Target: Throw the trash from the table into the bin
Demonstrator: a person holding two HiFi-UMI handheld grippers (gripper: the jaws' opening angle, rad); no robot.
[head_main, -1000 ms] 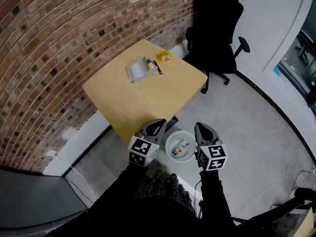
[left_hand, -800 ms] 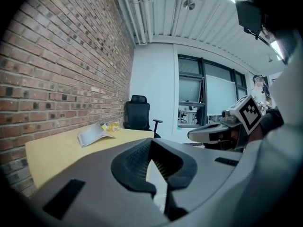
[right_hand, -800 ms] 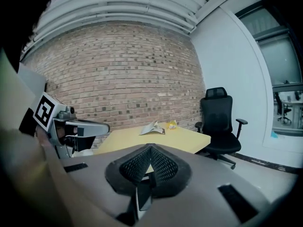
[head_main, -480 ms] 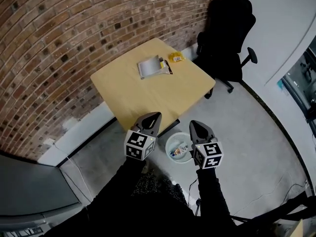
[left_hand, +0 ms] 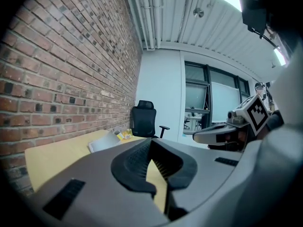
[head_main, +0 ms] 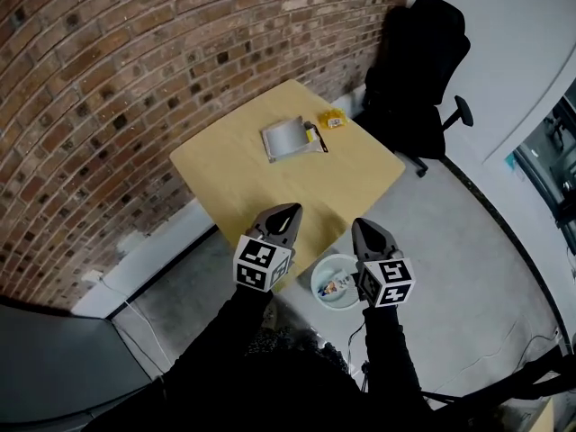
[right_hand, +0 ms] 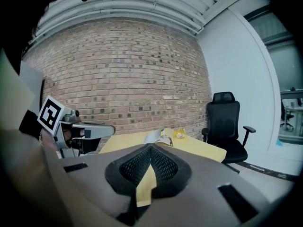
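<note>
Moved closer: my left gripper [head_main: 283,211], right gripper [head_main: 364,227] now over tabletop [head_main: 236,167] near edge, jaws shut, empty. Trash [head_main: 290,138] ahead, unreached; bin [head_main: 318,283] below.

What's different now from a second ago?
The left gripper and right gripper, both shut and empty, have come forward toward the table; the left one now overlaps its near edge. Nothing was picked up or dropped. The silver packet, yellow wrapper and bin stayed put.
</note>
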